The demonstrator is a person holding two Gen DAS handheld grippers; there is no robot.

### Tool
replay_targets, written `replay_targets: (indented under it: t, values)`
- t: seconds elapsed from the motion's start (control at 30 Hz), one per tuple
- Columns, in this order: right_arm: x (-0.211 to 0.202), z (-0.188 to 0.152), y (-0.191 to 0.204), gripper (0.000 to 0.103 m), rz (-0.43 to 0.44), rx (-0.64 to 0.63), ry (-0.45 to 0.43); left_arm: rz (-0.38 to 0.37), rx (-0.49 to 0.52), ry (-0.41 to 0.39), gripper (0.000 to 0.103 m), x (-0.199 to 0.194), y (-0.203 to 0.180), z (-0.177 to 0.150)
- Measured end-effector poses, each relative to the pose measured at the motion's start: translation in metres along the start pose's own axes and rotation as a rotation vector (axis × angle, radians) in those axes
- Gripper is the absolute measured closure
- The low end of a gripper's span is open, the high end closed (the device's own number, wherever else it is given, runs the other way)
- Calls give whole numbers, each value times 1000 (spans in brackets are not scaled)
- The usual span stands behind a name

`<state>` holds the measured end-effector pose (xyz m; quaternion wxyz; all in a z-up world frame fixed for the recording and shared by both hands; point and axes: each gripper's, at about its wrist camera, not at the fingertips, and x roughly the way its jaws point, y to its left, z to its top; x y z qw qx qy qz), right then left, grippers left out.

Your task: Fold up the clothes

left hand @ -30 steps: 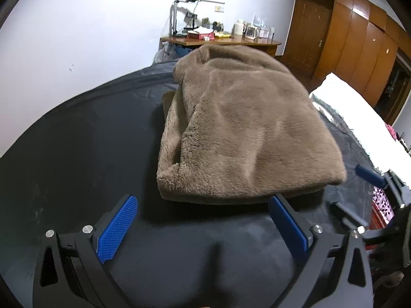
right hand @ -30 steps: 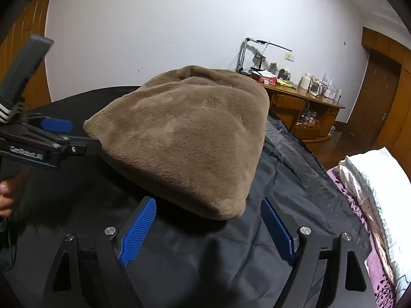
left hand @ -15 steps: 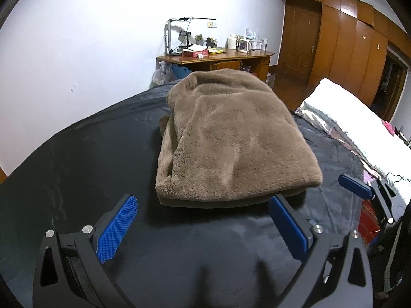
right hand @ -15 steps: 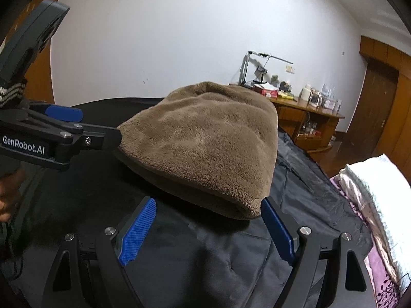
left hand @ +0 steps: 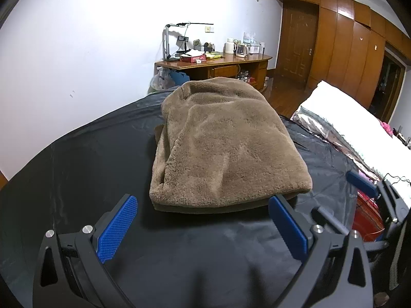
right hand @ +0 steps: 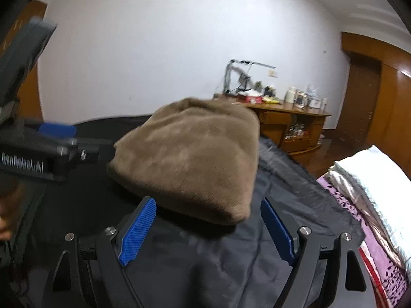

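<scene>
We hold both tongs, left and right, wide open and empty just short of the folded brown fleece on the black-covered tabletop, its long axis running away from us, right tongs nearer its corner

Both wrist views look down close, sharing the folded fleece

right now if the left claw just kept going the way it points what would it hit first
Most likely the near edge of the folded brown fleece garment, which lies centred ahead of the open left claw. Only bare black cover lies between them; depth is hard to judge, so it might touch the cover first.
</scene>
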<state>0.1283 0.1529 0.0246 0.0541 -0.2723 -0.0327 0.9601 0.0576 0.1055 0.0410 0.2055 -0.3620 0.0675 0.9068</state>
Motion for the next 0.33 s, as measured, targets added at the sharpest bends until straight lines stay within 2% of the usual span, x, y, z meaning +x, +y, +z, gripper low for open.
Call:
replay_targets:
  t: [0.17, 0.33]
  values:
    - [-2, 5, -6, 18, -27, 19, -7, 10, -9, -3, 0, 2, 1, 0]
    - [6, -1, -8, 18, -14, 30, 23, 40, -6, -25, 0, 2, 4, -5]
